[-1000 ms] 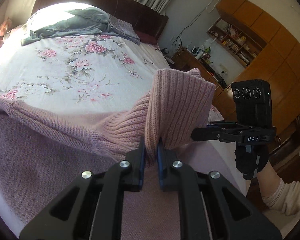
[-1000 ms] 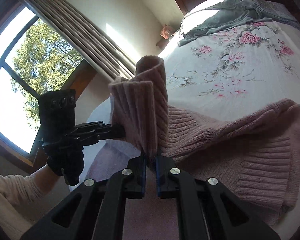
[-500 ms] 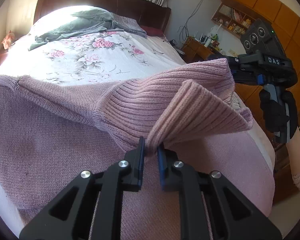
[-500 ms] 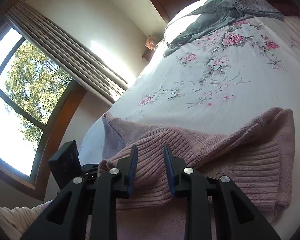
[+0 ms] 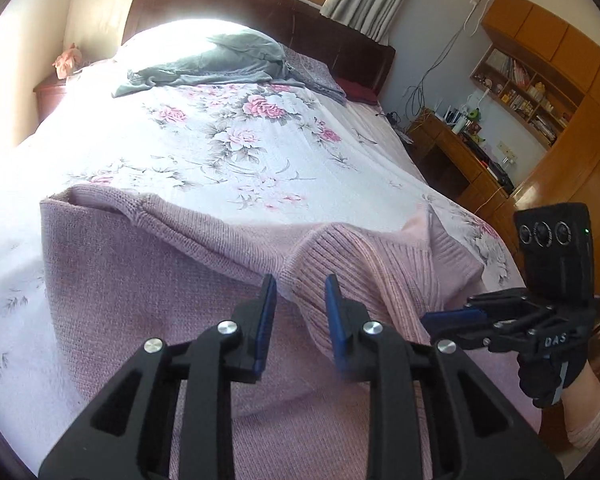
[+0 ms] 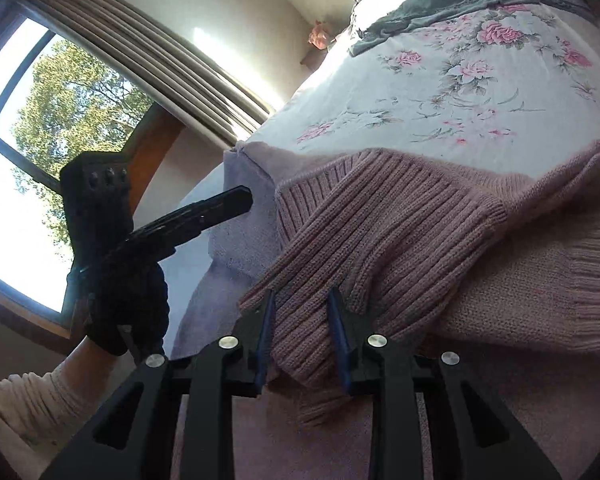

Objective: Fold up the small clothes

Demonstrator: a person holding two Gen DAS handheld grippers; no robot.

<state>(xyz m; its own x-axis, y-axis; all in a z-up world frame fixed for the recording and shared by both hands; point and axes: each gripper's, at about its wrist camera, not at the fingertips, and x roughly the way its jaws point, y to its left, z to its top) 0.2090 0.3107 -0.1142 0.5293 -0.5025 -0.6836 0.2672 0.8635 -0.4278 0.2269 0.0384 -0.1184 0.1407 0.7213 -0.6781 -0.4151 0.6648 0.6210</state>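
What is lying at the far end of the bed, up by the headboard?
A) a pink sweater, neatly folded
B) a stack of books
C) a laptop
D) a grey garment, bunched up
D: a crumpled grey garment lies by the headboard, while the pink sweater is at the near end, in front of the open left gripper and right gripper.

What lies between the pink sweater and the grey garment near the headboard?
Only bare floral bedsheet separates the pink sweater from the grey garment; the left wrist view shows it best.
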